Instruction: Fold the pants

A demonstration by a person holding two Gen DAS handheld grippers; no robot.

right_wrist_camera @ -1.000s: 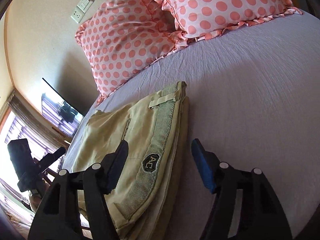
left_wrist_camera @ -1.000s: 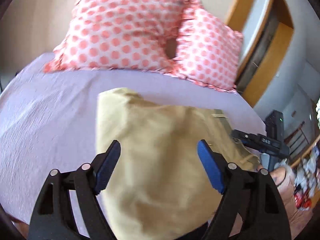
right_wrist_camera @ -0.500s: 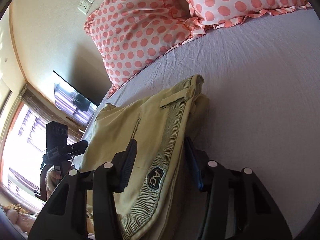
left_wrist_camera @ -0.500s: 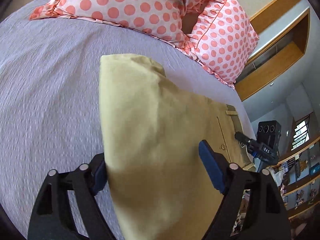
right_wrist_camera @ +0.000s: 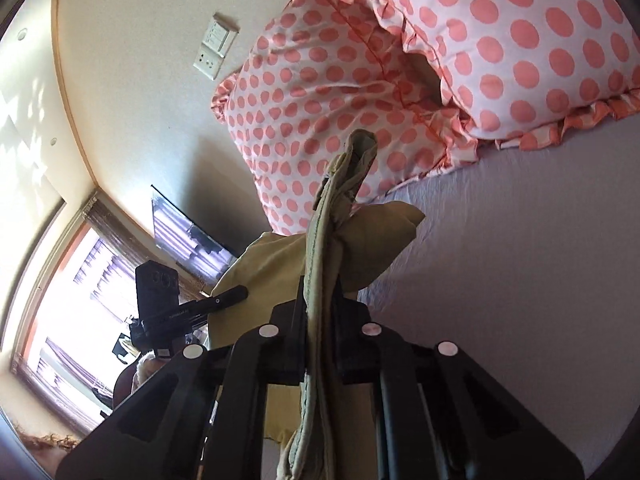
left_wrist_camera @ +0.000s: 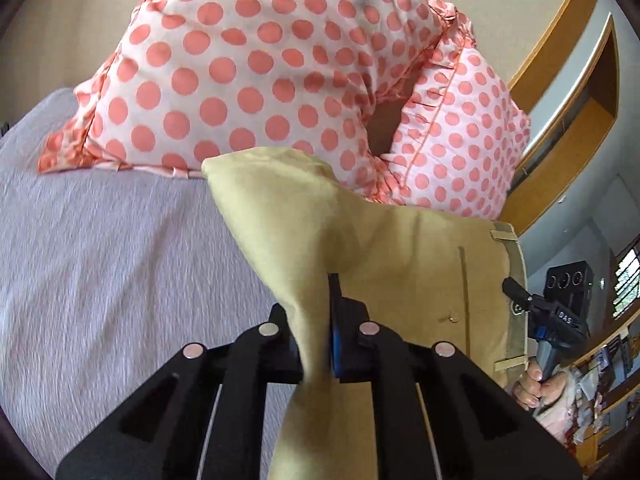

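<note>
The folded khaki pants [left_wrist_camera: 400, 264] are lifted off the lavender bed sheet [left_wrist_camera: 100, 260]. My left gripper [left_wrist_camera: 316, 320] is shut on the plain folded edge of the pants, which bunches between its fingers. My right gripper [right_wrist_camera: 320, 304] is shut on the ribbed waistband end of the pants [right_wrist_camera: 320, 264], which stands up edge-on between its fingers. The right gripper also shows at the right of the left wrist view [left_wrist_camera: 520, 296], held by a hand. The left gripper shows at the left of the right wrist view [right_wrist_camera: 224, 296].
Two pink polka-dot pillows [left_wrist_camera: 260, 72] [right_wrist_camera: 500, 32] lean at the head of the bed. A wooden frame [left_wrist_camera: 560, 112] stands at right. A wall TV [right_wrist_camera: 188, 236], a window [right_wrist_camera: 60, 320] and a wall switch plate [right_wrist_camera: 214, 46] lie to the left.
Both grippers have closed on the pants, left on the plain edge and right on the waistband. The pants have been lifted off the sheet, towards the pillows.
</note>
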